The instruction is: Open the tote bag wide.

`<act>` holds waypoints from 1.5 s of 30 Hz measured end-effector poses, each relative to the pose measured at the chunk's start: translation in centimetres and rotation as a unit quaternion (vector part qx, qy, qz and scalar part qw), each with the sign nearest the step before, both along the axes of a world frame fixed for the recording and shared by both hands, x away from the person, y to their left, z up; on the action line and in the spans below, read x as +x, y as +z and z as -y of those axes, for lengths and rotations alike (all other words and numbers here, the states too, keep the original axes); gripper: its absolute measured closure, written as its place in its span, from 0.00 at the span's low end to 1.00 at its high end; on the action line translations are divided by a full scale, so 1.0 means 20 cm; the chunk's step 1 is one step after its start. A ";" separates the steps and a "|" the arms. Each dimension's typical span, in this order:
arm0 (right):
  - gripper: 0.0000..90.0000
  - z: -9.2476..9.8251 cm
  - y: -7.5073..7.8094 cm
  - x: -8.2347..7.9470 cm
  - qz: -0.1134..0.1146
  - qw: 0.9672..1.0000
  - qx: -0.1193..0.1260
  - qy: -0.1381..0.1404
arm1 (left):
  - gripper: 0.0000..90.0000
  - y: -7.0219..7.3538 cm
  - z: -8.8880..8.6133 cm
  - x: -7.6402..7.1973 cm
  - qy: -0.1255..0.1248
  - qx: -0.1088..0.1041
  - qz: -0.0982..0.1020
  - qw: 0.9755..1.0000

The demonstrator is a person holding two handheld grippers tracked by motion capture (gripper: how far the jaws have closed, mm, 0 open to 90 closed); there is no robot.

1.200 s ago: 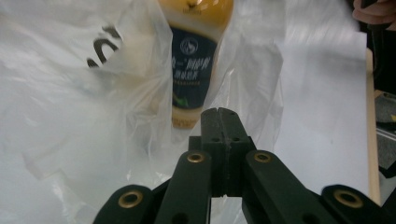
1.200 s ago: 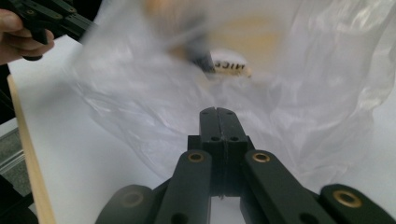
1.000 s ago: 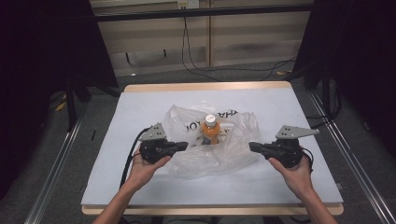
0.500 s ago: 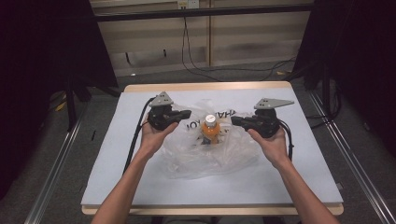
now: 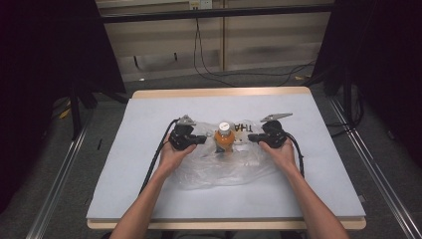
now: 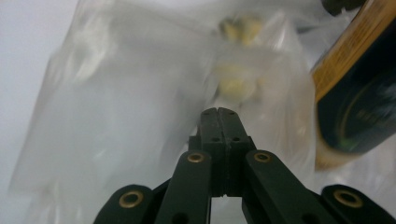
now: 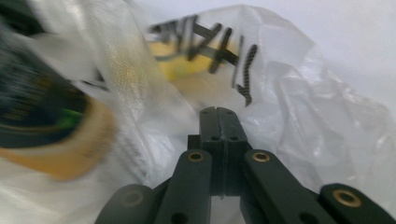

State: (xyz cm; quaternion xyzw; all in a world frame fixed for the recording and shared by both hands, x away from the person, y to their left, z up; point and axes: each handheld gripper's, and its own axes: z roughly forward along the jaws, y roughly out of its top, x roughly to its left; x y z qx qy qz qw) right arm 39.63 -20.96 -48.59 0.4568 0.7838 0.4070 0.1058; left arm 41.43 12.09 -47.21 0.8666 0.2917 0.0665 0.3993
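An orange bottle [image 5: 225, 141] with a white cap stands upright in the middle of a crumpled clear plastic bag [image 5: 224, 167] with black lettering; whether it stands inside or on the bag I cannot tell. My left gripper [image 5: 201, 140] is just left of the bottle and points at it, jaws shut. My right gripper [image 5: 251, 138] mirrors it from the right, also shut. In the left gripper view the shut jaws [image 6: 220, 112] sit against the plastic, with the bottle [image 6: 355, 93] close at the right. In the right gripper view the shut jaws [image 7: 219, 111] face the lettered plastic [image 7: 280, 93], with the bottle [image 7: 46, 126] blurred at the left.
The bag lies on a pale mat covering a wooden table [image 5: 219, 92]. Black cables [image 5: 154, 164] trail from each gripper along the forearms. Metal rails [image 5: 57, 199] run along both sides of the table, and dark curtains stand behind.
Both hands went farther up the table and inward, then came down close beside the bottle on either side. The jaws stayed shut throughout.
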 end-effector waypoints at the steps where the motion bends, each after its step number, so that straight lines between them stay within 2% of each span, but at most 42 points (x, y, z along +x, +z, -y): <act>1: 1.00 0.01 -0.02 0.01 -0.004 1.000 -0.007 -0.008 | 1.00 -0.02 -0.01 -0.01 0.000 0.008 -0.001 1.000; 3: 1.00 0.05 -0.04 0.02 -0.007 1.000 0.010 -0.017 | 1.00 -0.06 -0.03 -0.02 0.002 0.004 -0.016 1.000; 4: 1.00 0.06 -0.04 0.03 -0.004 1.000 0.004 -0.024 | 1.00 -0.07 -0.04 -0.02 0.000 -0.002 -0.017 1.000; 5: 1.00 0.07 -0.04 0.04 0.001 1.000 0.001 -0.029 | 1.00 -0.06 -0.05 -0.03 0.002 0.001 -0.015 1.000; 9: 1.00 0.14 -0.04 0.04 -0.001 0.999 0.003 -0.042 | 1.00 -0.04 -0.10 -0.07 -0.015 0.039 -0.003 0.999; 11: 1.00 0.17 -0.04 0.03 0.001 0.999 0.002 -0.046 | 1.00 -0.03 -0.14 -0.09 -0.010 0.050 0.000 0.999; 13: 1.00 0.19 -0.03 0.02 0.002 0.999 -0.011 -0.049 | 1.00 -0.02 -0.16 -0.10 -0.010 0.055 0.001 0.998; 14: 1.00 0.19 -0.03 0.01 0.003 0.999 -0.015 -0.049 | 1.00 -0.02 -0.23 -0.12 0.001 0.060 -0.001 0.998; 16: 1.00 0.20 -0.02 0.00 0.002 0.999 -0.016 -0.047 | 1.00 -0.02 -0.30 -0.12 0.013 0.040 -0.011 0.999; 18: 1.00 0.21 -0.01 0.00 0.007 0.999 0.000 -0.044 | 1.00 -0.01 -0.35 -0.13 0.021 0.013 -0.018 1.000; 21: 1.00 0.20 0.04 -0.02 0.021 0.999 0.014 -0.036 | 1.00 0.05 -0.38 -0.14 0.025 -0.024 -0.003 0.999; 23: 1.00 0.20 0.08 -0.03 0.026 0.999 0.015 -0.036 | 1.00 0.08 -0.38 -0.14 0.025 -0.032 0.004 0.999; 25: 1.00 0.20 0.11 -0.05 0.031 0.999 0.014 -0.034 | 1.00 0.14 -0.40 -0.17 0.022 -0.054 0.019 0.998; 30: 1.00 0.21 0.21 -0.11 0.053 0.998 0.031 -0.031 | 1.00 0.25 -0.35 -0.21 0.002 -0.069 0.045 0.997; 33: 1.00 0.20 0.26 -0.14 0.062 0.997 0.024 -0.028 | 1.00 0.32 -0.31 -0.23 -0.004 -0.083 0.058 0.995; 36: 1.00 0.19 0.32 -0.16 0.070 0.997 0.022 -0.019 | 1.00 0.39 -0.26 -0.25 -0.024 -0.085 0.070 0.994; 37: 1.00 0.19 0.34 -0.17 0.073 0.997 0.027 -0.015 | 1.00 0.40 -0.23 -0.25 -0.032 -0.078 0.074 0.994; 38: 1.00 0.18 0.36 -0.18 0.072 0.997 0.032 -0.007 | 1.00 0.40 -0.23 -0.25 -0.032 -0.078 0.074 0.994; 39: 1.00 0.16 0.38 -0.18 0.072 0.997 0.033 0.001 | 1.00 0.43 -0.18 -0.26 -0.045 -0.070 0.075 0.994; 40: 1.00 0.16 0.38 -0.18 0.072 0.997 0.033 0.001 | 1.00 0.43 -0.18 -0.26 -0.045 -0.070 0.075 0.994; 41: 1.00 0.12 0.41 -0.19 0.069 0.997 0.031 0.021 | 1.00 0.42 -0.12 -0.24 -0.058 -0.061 0.063 0.994; 43: 1.00 0.06 0.42 -0.20 0.064 0.997 0.028 0.041 | 1.00 0.39 -0.05 -0.21 -0.062 -0.038 0.048 0.996; 45: 1.00 -0.01 0.42 -0.21 0.058 0.996 0.023 0.062 | 1.00 0.36 0.01 -0.18 -0.068 -0.030 0.035 0.997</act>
